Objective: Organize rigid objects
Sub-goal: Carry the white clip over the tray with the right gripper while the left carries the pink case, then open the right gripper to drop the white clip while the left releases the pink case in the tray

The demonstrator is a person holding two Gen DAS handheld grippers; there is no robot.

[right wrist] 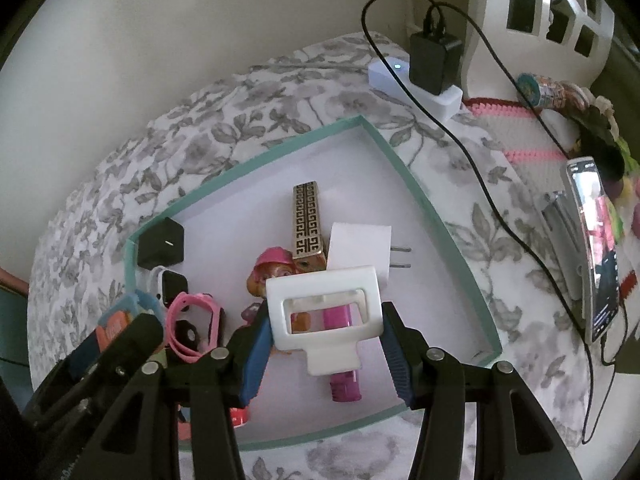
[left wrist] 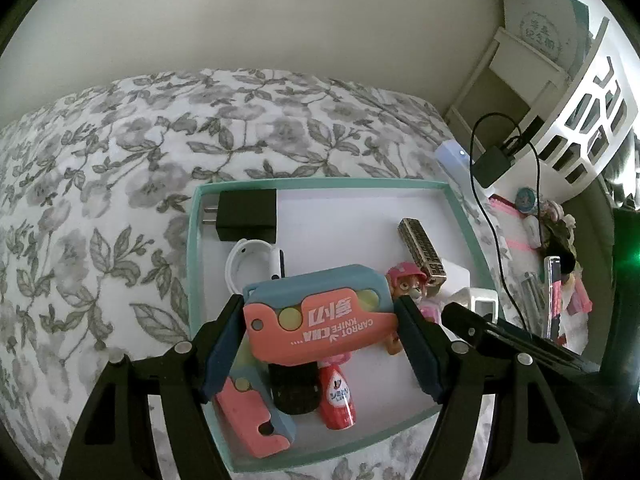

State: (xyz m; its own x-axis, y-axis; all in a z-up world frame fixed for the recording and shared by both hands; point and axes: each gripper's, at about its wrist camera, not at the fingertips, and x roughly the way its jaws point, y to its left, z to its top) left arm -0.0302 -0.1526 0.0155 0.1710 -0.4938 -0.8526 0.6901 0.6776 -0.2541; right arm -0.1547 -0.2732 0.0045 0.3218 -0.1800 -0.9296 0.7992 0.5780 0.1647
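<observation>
While over tray point(left wrist: 460, 216): carrot knife point(left wrist: 320, 316) in left gripper point(left wrist: 320, 320).

Teal-rimmed box point(left wrist: 194, 240), grey floral cloth point(left wrist: 120, 152), pink-and-blue toy knife point(left wrist: 320, 312)

The held knife point(left wrist: 320, 314) covered most of the black cylinder point(left wrist: 296, 390) and the figurine's point(left wrist: 404, 284) lower body. The clip point(right wrist: 325, 312) hid part of the pink tube point(right wrist: 342, 356).

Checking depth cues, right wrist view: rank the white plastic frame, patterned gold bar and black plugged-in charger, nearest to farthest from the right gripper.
1. White plastic frame: between the right gripper fingers.
2. Patterned gold bar: mid-tray, straight ahead.
3. Black plugged-in charger: outside the teal tray, far right, on the white power strip.
</observation>
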